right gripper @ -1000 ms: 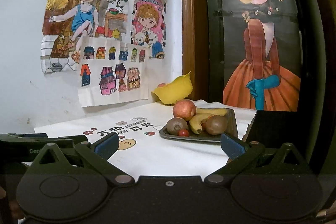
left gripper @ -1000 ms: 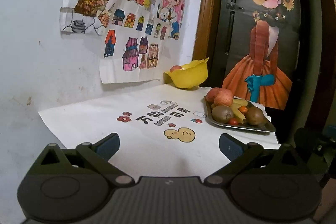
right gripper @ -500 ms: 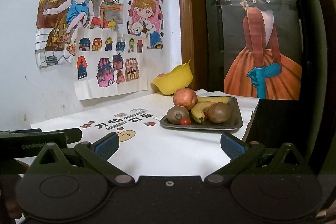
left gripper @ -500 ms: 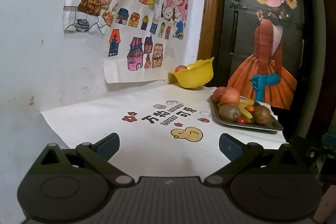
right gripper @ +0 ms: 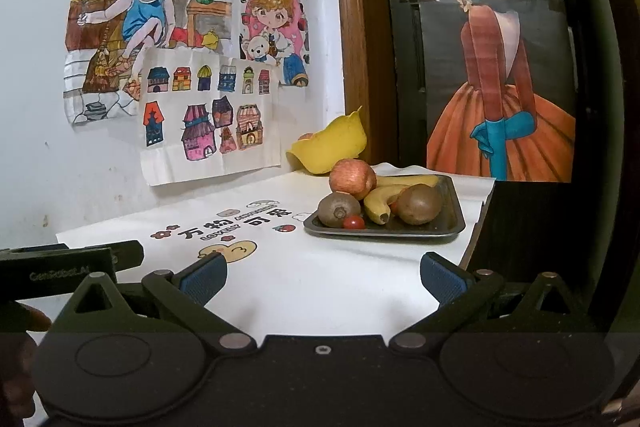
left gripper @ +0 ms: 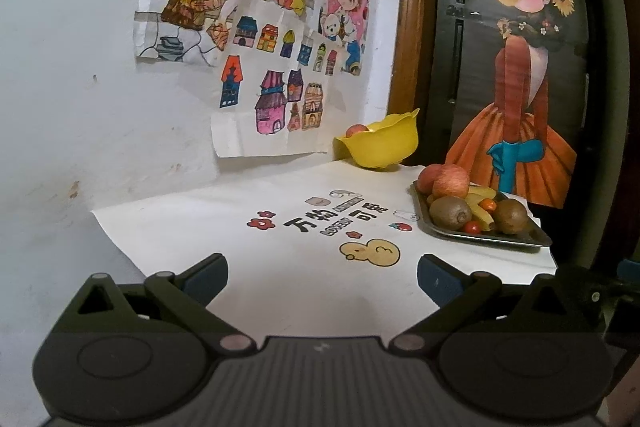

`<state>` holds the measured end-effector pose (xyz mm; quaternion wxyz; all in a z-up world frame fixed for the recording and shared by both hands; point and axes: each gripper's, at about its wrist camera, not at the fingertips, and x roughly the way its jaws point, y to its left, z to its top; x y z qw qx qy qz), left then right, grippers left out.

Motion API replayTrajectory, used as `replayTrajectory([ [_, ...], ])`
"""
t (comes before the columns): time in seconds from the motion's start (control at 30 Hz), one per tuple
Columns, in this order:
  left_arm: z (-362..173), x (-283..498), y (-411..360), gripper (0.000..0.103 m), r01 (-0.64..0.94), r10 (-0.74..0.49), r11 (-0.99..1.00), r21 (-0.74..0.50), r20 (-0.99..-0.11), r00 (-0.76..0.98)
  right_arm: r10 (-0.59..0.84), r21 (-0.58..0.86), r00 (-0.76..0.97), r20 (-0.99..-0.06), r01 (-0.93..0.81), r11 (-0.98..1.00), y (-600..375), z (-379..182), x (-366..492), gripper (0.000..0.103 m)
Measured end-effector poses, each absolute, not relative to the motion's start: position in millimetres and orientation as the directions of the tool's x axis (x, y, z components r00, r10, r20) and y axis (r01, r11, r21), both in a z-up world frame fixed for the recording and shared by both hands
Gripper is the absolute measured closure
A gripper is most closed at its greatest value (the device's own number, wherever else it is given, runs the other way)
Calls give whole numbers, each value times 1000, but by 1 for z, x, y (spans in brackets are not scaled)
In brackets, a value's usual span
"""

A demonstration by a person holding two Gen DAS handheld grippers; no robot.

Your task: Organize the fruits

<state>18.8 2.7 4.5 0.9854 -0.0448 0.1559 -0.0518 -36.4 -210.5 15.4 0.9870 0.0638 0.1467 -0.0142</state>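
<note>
Both my tools are spread wide with nothing between their fingers: the left tool [left gripper: 322, 273] and the right tool [right gripper: 323, 273] hang low over the near edge of the table [right gripper: 320, 291], well short of the fruit.

I take the shallow dark metal tray [right gripper: 452, 223] as my landmark. On it lie a red-and-yellow apple [right gripper: 353, 178] at the far left corner, two curved yellow bananas [right gripper: 380, 201] across the middle, a fuzzy brown kiwi [right gripper: 339, 209] at the near left, a second brown kiwi [right gripper: 419, 204] to the right of the bananas, and a small red cherry tomato [right gripper: 354, 222] at the near edge, tucked against the left kiwi. Behind the tray, by the wall, stands a wavy-rimmed yellow plastic bowl [right gripper: 332, 149] with one reddish fruit [left gripper: 357, 129] showing over its rim.

Whether fruit is meant to travel from tray to bowl or the other way, I cannot judge from this; the scene fits a sort partly done either way.

For any pick from the tray, I judge the right tool better placed, since it faces the tray nearly head-on. The fruit crowds together, so I would go for a piece with free sides, close on its widest part, and squeeze gently: the kiwis and tomato likely bruise, and the round apple may roll.
</note>
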Motion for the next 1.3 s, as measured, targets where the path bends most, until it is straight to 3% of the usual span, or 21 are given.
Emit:
replayTrajectory([
  [1.3,2,14,7,0,67,-97,992,-105,-316,944,9,126,955,-296,30,992,-207,10,-39,1],
])
